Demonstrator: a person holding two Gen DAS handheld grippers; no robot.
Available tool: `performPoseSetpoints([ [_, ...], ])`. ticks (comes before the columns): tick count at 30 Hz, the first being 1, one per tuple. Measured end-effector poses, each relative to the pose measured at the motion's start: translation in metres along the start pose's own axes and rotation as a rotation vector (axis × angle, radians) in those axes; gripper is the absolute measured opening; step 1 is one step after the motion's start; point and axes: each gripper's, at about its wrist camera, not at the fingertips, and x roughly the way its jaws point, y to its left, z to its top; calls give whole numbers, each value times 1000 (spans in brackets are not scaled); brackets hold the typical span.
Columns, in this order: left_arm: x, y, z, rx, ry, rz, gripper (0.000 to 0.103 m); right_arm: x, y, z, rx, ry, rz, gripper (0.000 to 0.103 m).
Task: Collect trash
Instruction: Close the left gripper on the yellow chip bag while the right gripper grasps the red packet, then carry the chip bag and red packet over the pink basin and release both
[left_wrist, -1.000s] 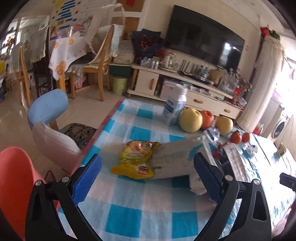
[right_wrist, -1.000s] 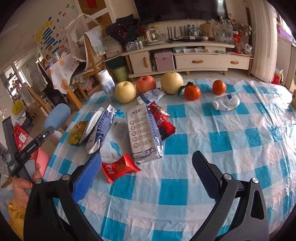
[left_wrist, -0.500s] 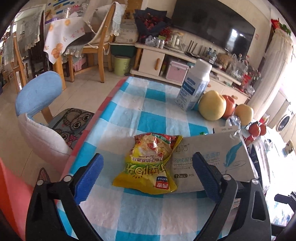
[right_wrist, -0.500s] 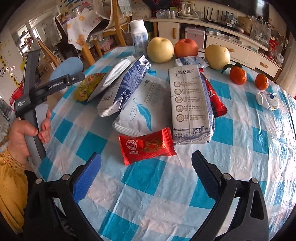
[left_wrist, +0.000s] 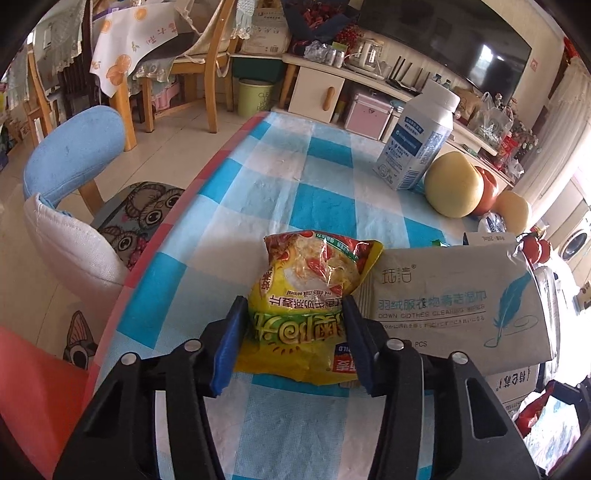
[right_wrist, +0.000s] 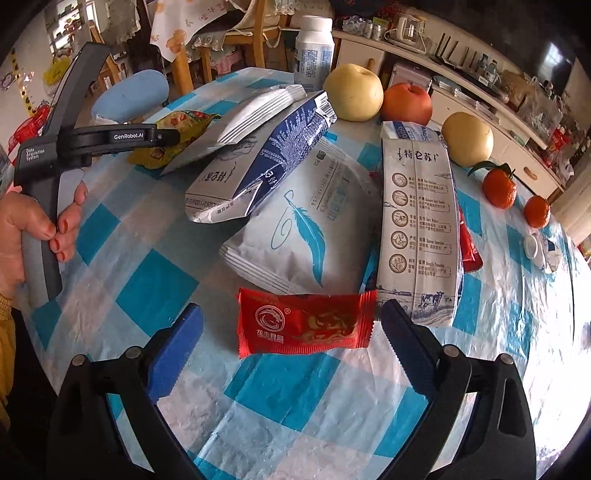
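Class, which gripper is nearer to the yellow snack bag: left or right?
Left. The left gripper has its jaws closed on both sides of the yellow snack bag. The right gripper is open around the red wrapper, across the pile from that bag.

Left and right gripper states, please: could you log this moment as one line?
left gripper: closed on yellow snack bag | right gripper: open around red wrapper, not gripping | stage: grasping trash

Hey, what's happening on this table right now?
A person is clearing wrappers off the checked table with two handheld grippers. The left gripper has its jaws pressed against the yellow snack bag. The right gripper hangs open, its jaws either side of the red wrapper, not gripping.
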Motion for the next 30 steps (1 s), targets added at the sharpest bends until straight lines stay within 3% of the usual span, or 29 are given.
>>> performPoseSetpoints([
  [2,-1,0,-1,-4,2,10,49,0,4,1,-36,-10,-29,69],
  [5,-2,-1,-3,3,-2,20,47,8,1,2,-28,38,-19,61],
  [19,-18,11,-12,-69,-12,1,40,-11,-3,6,-17,-13,22,52],
  [30,-70,33,-20,-113,-114,5,40,-33,11,12,-22,-85,58,48],
])
